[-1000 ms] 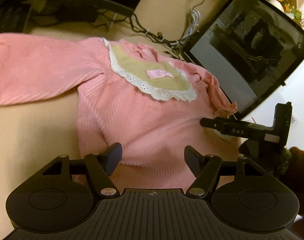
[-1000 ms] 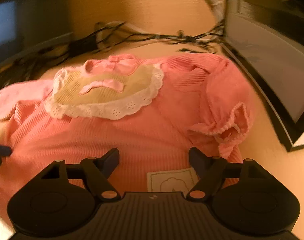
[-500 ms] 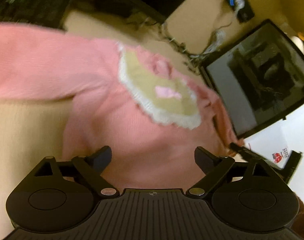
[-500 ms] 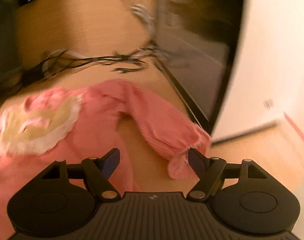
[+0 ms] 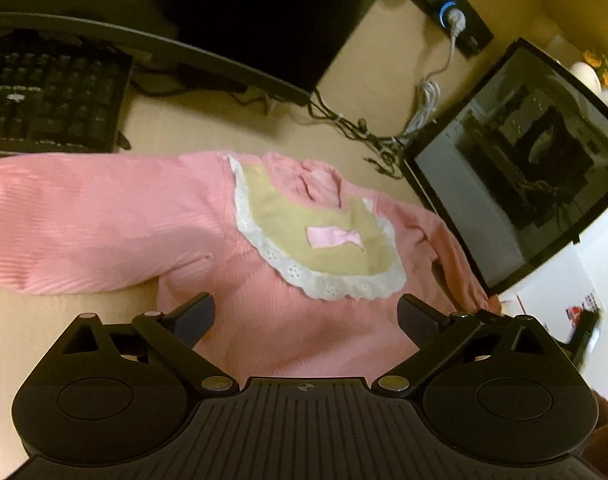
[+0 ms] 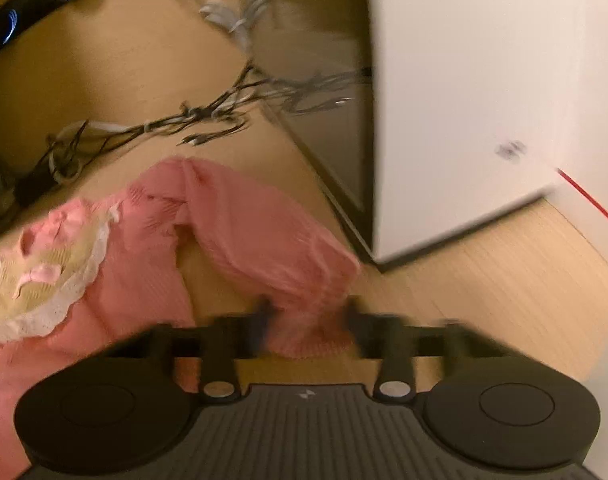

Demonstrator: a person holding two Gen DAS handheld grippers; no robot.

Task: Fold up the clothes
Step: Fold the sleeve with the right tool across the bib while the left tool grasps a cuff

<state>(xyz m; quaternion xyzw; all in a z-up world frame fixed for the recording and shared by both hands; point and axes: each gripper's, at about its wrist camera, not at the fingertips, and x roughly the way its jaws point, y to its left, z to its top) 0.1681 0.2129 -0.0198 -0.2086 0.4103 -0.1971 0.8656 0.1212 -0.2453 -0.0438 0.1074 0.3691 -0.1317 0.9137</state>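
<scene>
Pink ribbed child's top (image 5: 231,280) lies flat on your tan desk (image 5: 43,320); your right gripper (image 6: 308,316) has just closed on its right cuff (image 6: 310,332), starting the sleeve fold, while your left gripper (image 5: 306,312) has opened, empty.

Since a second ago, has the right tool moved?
Yes. The right tool has swung from the sweater's hem toward the dark monitor, and has just been closing on the sleeve cuff.

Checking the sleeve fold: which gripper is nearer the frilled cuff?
Right. The right gripper closes around the cuff; the left gripper hovers open over the hem.
</scene>
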